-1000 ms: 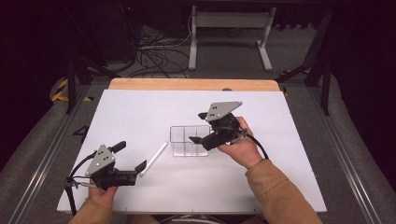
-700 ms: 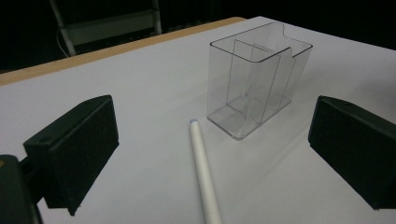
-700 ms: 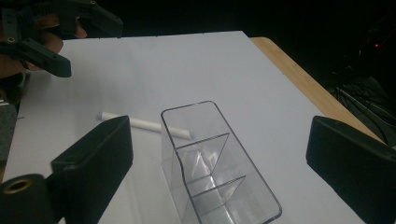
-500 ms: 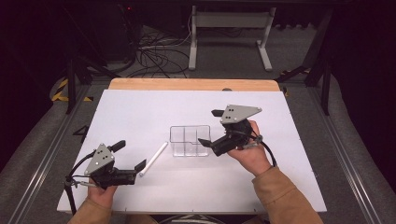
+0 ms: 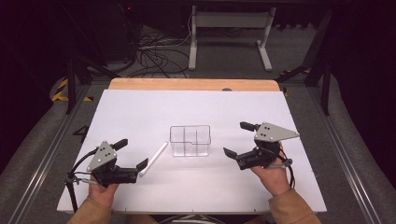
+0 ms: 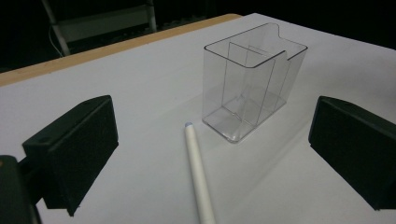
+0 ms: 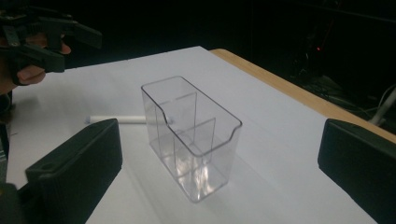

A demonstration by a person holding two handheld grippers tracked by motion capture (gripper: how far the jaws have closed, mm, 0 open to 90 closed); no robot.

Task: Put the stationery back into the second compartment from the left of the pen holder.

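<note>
Both tongs — left (image 5: 140, 169), right (image 5: 232, 157) — were held apart, empty; a white pen (image 5: 153, 158) lay beside the clear divided organizer (image 5: 190, 140).

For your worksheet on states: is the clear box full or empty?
Empty. The clear box shows bare dividers and floor; the white stick lies outside on the table.

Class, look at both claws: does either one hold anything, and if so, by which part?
Nothing is held. The left claw is open around the white stick; the right claw is open, facing the clear container.
</note>
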